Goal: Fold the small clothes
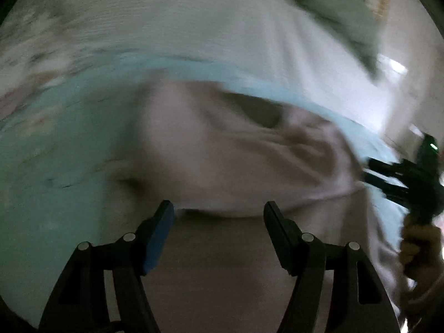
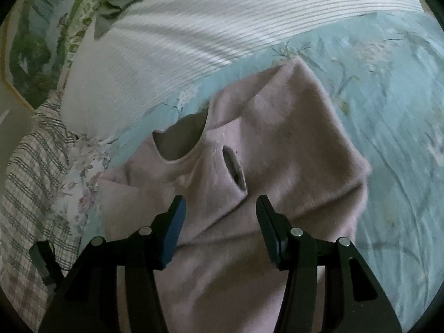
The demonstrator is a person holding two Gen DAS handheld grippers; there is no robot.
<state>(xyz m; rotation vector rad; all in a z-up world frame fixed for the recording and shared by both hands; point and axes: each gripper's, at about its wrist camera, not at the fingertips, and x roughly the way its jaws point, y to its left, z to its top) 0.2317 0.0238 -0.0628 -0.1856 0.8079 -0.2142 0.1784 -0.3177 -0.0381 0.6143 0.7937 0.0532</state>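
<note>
Right wrist view gives me the clearest read. I see the pink sweater (image 2: 277, 149) lying on the bed (image 2: 388, 105), on a pale blue floral cover, partly folded and rumpled. Its neck opening (image 2: 180, 138) sits ahead and left of my right gripper (image 2: 220, 216). The garment's long axis runs from the fingers away toward the top of the view, leaning slightly right. A white ribbed pillow (image 2: 172, 41) lies beyond it, and a plaid cloth (image 2: 30, 172) lies at the left edge.

Right fingers (image 2: 173, 230) are spread apart and hold nothing. They hover directly over the near part of the sweater; I cannot tell whether they touch the fabric.

Left wrist view is blurred by motion. My left gripper (image 1: 219, 222) is likewise spread, with nothing between the fingers. The sweater (image 1: 236, 152) lies straight ahead and under them, bunched into ridges toward the right. The right gripper (image 1: 402, 177) appears at the right edge of this view, at the sweater's right side.

Judgement: both grippers are placed at the near end of the garment, left and right of its axis. Neither is clearly nearer. The next fold likely calls for gripping the near edge on both sides and carrying it away along the long axis. Risk: the thick knit may slip or bunch unevenly.
</note>
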